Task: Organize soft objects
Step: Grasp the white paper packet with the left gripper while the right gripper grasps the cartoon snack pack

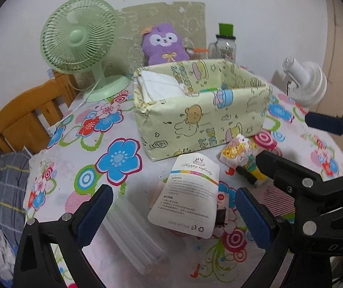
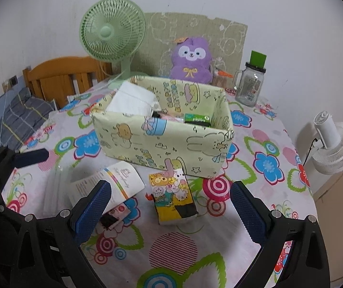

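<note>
- The left gripper [image 1: 171,212] hangs over the counter [image 1: 80,144] with its jaws wide apart and nothing between them; the white pouch [image 1: 190,192] lies flat right in the gap, under the tips.
- The right gripper [image 2: 171,206] is spread open too, empty, with the tissue pack [image 2: 173,198] on the counter between and just ahead of its jaws.
- The pack sits just in front of the box [image 2: 161,141], near its wall; I cannot tell if they touch.
- The pouch lies left of the pack, overlapping a small pink card [image 2: 119,212].
- Only the right view looks down into the box: folded white cloth [image 2: 133,100] at the left end, a green packet [image 2: 196,119] at the right.
- The left view shows the right gripper reaching in over the pack.
- The box is paper-wrapped, pale yellow with cartoon bears; the pouch is glossy with printed text; the jaw pads are blue and knurled.
- Behind the box: a purple plush [image 2: 191,60], a green fan [image 2: 112,32], a glass jar [image 2: 250,86].
</note>
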`<state>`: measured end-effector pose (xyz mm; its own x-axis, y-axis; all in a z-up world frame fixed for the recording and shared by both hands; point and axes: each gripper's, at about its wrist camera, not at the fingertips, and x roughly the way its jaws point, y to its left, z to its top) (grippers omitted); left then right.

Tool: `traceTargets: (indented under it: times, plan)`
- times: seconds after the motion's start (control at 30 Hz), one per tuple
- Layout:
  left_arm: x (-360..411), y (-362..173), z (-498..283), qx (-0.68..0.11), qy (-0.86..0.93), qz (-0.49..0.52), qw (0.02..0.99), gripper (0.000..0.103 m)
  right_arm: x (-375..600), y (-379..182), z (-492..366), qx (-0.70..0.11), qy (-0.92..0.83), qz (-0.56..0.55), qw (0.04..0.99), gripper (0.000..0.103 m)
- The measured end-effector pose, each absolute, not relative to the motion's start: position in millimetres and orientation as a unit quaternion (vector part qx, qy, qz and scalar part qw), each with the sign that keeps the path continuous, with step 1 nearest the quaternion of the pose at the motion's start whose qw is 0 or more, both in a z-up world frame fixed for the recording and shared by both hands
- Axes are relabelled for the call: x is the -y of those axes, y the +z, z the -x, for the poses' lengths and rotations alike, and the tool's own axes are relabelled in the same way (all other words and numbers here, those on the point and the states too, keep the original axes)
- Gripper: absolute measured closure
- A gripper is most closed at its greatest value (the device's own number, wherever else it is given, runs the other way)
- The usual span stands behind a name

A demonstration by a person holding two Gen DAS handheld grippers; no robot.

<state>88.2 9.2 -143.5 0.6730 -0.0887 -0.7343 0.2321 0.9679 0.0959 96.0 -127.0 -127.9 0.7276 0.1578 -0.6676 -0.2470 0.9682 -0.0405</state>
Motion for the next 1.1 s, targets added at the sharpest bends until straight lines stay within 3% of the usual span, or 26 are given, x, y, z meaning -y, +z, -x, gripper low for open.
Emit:
traceTargets:
  times: [0.53,0.77,1.1]
  plan:
    - [3,-171,-117,-0.433,-0.119,-0.130,0.884,0.005,127,-157,-126,-0.390,0.125,0.073,0.909,0.005]
    - [10,-184,-124,-0.454,-0.124,-0.149,0.870,0.020,127,-170,-135,-0.407,0.131,0.072,0.901,0.006]
    - [15,-187,-124,-0.452,-0.152,-0.145,0.867,0.030,127,-178,-141,-0.418,0.134,0.062,0.897,0.007]
